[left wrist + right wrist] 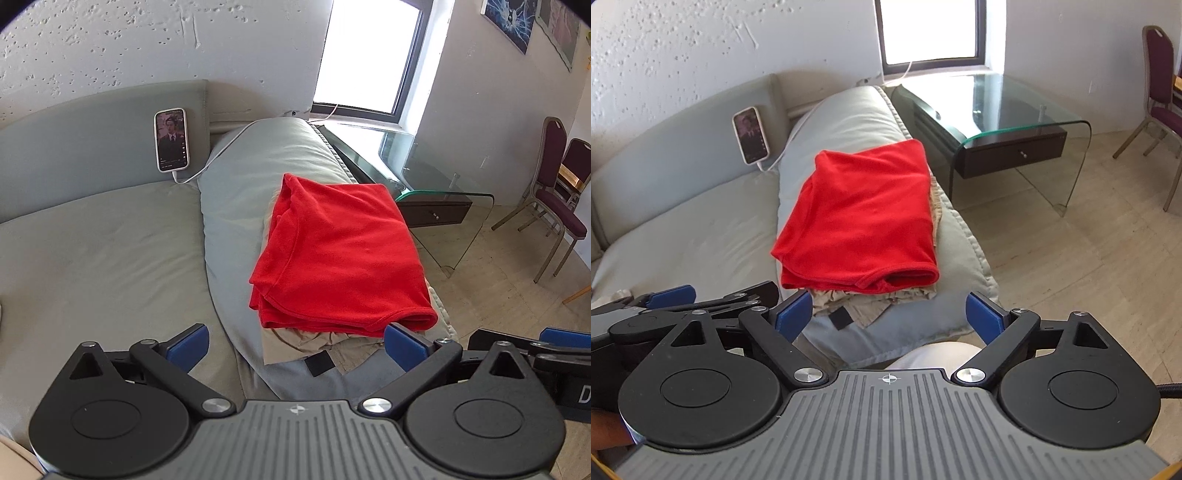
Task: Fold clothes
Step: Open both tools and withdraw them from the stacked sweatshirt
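Observation:
A folded red shirt (340,254) lies on top of a folded beige garment (332,347) on the sofa's padded armrest (236,177). It also shows in the right wrist view (860,221), with the beige garment (864,301) under it. My left gripper (295,347) is open and empty, just short of the pile's near edge. My right gripper (888,314) is open and empty, also just short of the pile. The right gripper's body shows at the right edge of the left wrist view, and the left gripper's body at the left of the right wrist view.
A phone (171,139) on a white cable leans against the grey sofa back (74,147). A glass side table (1008,122) with a dark drawer stands right of the armrest. Maroon chairs (554,192) stand on the tiled floor at the right.

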`<state>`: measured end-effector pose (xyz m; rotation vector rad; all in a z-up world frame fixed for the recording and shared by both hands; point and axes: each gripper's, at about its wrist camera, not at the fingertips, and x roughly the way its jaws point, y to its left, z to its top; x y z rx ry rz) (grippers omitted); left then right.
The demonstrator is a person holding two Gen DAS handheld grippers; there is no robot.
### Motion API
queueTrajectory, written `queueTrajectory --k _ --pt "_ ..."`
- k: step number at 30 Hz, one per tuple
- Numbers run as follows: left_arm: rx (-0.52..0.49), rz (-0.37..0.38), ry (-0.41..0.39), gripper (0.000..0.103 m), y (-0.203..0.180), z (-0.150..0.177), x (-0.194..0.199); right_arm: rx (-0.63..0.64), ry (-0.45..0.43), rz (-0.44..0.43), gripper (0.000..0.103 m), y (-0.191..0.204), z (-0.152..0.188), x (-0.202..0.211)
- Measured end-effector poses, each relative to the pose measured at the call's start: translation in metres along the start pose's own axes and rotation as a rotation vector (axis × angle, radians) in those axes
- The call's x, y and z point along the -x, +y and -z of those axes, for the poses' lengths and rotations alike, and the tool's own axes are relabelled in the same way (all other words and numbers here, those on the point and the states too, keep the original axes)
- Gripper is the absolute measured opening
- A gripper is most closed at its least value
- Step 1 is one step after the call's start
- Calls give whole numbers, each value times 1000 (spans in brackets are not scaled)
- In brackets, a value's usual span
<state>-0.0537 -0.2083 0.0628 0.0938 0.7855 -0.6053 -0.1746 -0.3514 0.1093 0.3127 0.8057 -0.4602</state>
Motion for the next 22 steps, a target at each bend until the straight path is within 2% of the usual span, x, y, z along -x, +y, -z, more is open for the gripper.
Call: queueTrajectory --k 22 --pt "11 50 55 102 -5 5 -18 -6 8 19 91 -9 3 -9"
